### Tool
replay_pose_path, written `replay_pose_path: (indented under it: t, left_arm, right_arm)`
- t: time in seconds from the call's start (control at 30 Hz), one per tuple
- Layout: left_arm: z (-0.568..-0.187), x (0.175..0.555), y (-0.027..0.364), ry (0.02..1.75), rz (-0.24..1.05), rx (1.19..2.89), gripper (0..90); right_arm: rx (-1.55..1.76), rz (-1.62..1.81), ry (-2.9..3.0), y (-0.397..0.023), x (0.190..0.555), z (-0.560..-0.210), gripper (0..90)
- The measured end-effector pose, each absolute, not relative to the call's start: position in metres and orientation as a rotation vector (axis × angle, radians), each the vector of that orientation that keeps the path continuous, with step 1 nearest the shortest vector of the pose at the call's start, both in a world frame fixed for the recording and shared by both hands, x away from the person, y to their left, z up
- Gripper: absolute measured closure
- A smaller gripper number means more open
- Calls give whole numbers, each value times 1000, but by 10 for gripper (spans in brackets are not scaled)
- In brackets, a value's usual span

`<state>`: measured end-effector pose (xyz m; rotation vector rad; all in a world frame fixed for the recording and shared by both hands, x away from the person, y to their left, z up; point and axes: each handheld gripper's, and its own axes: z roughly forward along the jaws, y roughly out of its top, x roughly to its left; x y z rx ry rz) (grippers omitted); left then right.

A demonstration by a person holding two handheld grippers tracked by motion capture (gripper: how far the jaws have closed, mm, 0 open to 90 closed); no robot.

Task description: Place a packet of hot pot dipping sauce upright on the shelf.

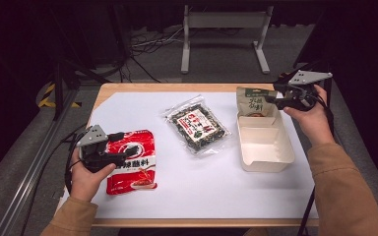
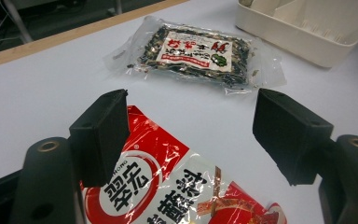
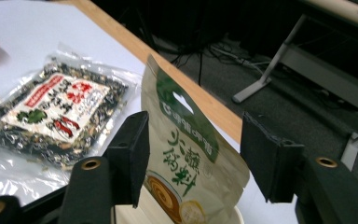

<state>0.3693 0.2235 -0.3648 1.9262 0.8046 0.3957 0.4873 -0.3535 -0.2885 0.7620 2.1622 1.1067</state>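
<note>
On the white sheet covering the table, your two hands work well apart. At the far right, your right gripper sits level with the top of the green-and-beige pouch, which stands upright in the far end of the cream plastic box, leaning against its back wall. In the right gripper view that pouch rises between the two black jaws, and a gap shows on each side of it, so the jaws stand spread and the pads do not press on it. Nothing is pinched there.

At the near left, your left gripper lies low over the upper left part of the red seasoning packet, which rests flat on the sheet. In the left gripper view the jaws stand wide apart with the top corner of the red packet beneath and between them; the left jaw hangs over the packet's edge, the right jaw over bare sheet, and neither clamps it.

Between your hands, near the middle of the sheet, the clear bag of dark dried goods with a red-and-white label lies flat and turned at an angle, apart from both the red packet and the box. Beyond the table's wooden edge a grey metal stand sits on the floor.
</note>
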Motion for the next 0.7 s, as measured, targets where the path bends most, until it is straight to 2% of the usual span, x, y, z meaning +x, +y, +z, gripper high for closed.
replay_pose_path:
  t: [0.3, 0.7]
  left_arm:
    - [-365, 377, 225, 843, 414, 1969, 236]
    - [-359, 384, 242, 889, 480, 1894, 236]
  right_arm:
    - [761, 1168, 2122, -342, 460, -273, 421]
    - [846, 1314, 2134, -322, 416, -272, 388]
